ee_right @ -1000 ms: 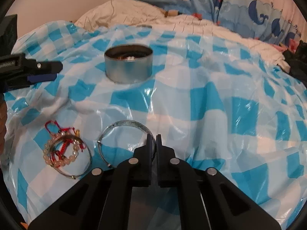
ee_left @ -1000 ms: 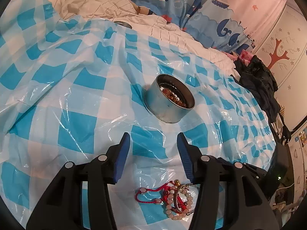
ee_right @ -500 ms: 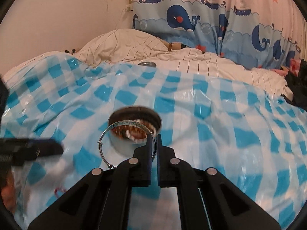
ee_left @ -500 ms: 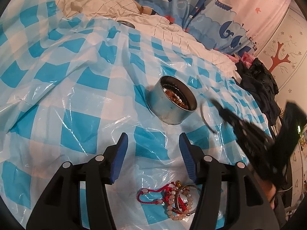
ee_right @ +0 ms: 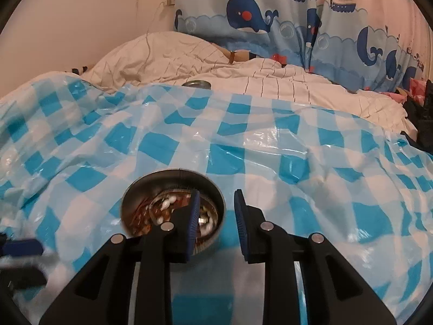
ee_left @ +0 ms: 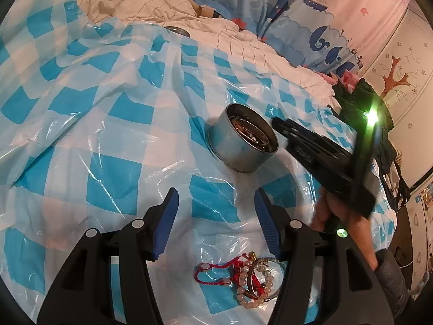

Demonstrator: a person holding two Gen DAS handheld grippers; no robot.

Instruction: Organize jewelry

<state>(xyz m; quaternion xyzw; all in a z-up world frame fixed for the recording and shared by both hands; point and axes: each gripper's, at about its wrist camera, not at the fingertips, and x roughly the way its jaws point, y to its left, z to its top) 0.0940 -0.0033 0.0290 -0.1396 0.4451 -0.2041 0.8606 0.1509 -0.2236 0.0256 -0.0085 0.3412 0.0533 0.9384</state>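
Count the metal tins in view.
2. An open metal tin holding jewelry stands mid-sheet; a second tin peeks over the checkered sheet's far edge, mostly hidden.

A: What's the surface?
B: Bed, blue-white checked plastic sheet (ee_left: pixel 113 124) spread over a white quilt (ee_right: pixel 205 62).
A: On the sheet?
B: Round metal tin (ee_left: pixel 242 145) mid-sheet. Nearer, a bracelet pile (ee_left: pixel 247 280): red cord, pale beads, bangle. Small metal lid (ee_right: pixel 196 84) at the far edge.
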